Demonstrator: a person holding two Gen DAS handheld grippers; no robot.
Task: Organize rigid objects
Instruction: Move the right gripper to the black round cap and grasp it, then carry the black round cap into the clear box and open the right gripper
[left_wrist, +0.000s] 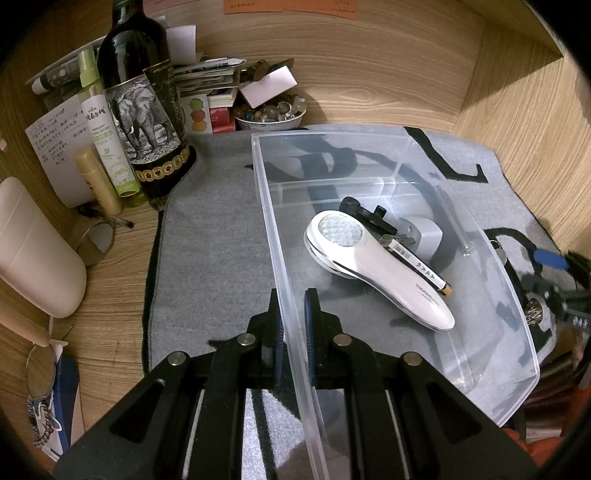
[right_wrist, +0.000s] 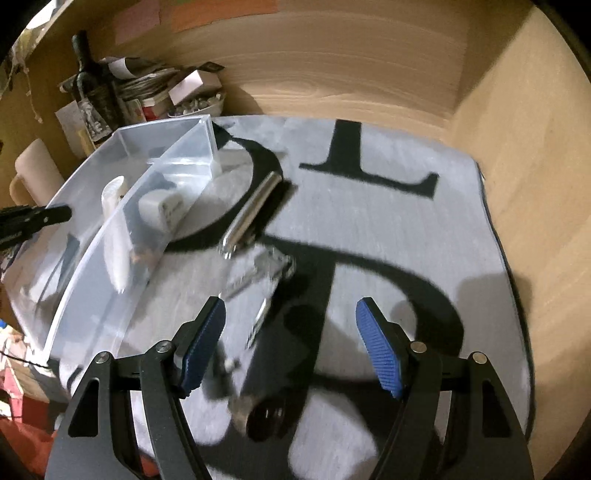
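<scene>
My left gripper (left_wrist: 293, 328) is shut on the near wall of a clear plastic bin (left_wrist: 517, 325) that stands on a grey mat. Inside the bin lie a white handheld device (left_wrist: 376, 273), a pen (left_wrist: 417, 266), a white charger plug (left_wrist: 421, 236) and a small black clip (left_wrist: 365, 212). My right gripper (right_wrist: 291, 310) hangs open over the mat, to the right of the bin (right_wrist: 92, 258). A silver metal tube (right_wrist: 251, 210), a bunch of shiny metal pieces (right_wrist: 266, 269) and a dark round-ended object (right_wrist: 266, 417) lie on the mat there, blurred. Nothing touches the right pads.
A wine bottle (left_wrist: 144, 110), spray bottles (left_wrist: 107, 140), papers and a bowl of beads (left_wrist: 273, 114) crowd the back left corner. A pale container (left_wrist: 40, 251) and a round mirror (left_wrist: 98, 243) sit left of the mat (left_wrist: 214, 240). Wooden walls close the back and right.
</scene>
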